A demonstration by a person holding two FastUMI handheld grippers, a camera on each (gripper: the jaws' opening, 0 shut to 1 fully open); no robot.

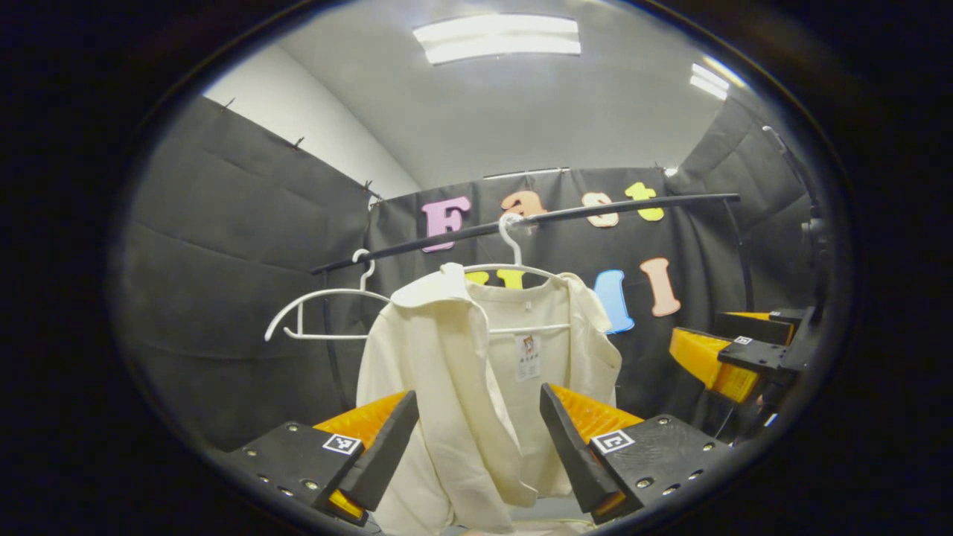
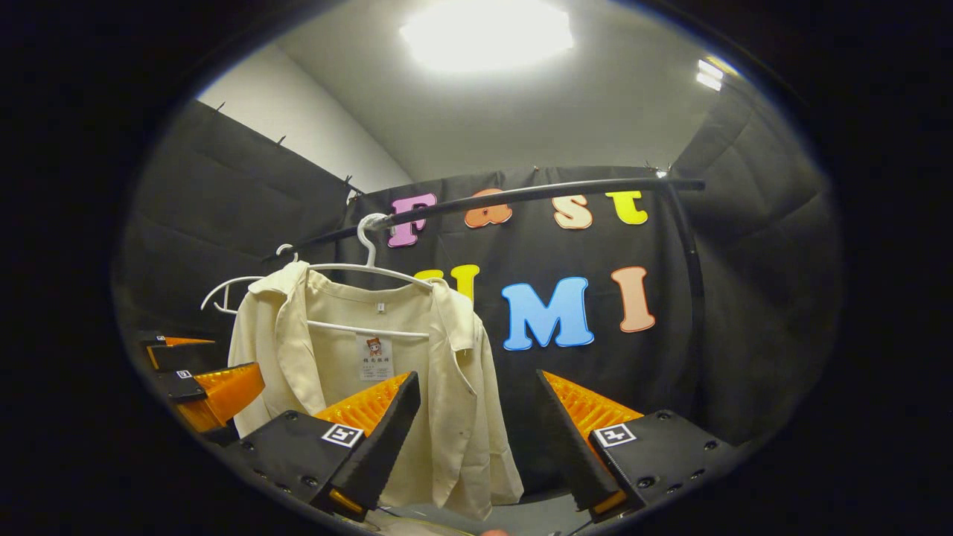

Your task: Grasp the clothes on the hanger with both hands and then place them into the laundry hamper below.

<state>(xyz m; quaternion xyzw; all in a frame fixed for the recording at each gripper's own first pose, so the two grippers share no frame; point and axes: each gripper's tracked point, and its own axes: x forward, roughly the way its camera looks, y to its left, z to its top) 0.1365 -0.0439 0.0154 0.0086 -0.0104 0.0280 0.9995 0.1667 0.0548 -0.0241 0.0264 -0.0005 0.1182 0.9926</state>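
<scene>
A cream shirt [image 1: 476, 387] hangs open-fronted on a white hanger [image 1: 512, 260] hooked over a black rail [image 1: 536, 217]. My left gripper [image 1: 480, 417] is open, its two orange-and-black fingers straddling the shirt's front from a short distance. In the right gripper view the same shirt [image 2: 417, 372] hangs left of centre. My right gripper [image 2: 478, 417] is open with its left finger in front of the shirt's lower right side. Each view shows the other gripper: the right one [image 1: 737, 353] at the right edge, the left one [image 2: 201, 383] at the left edge.
An empty white hanger [image 1: 320, 313] hangs on the rail to the left of the shirt. A black upright post [image 2: 696, 298] carries the rail's right end. Black cloth walls close in the booth on all sides.
</scene>
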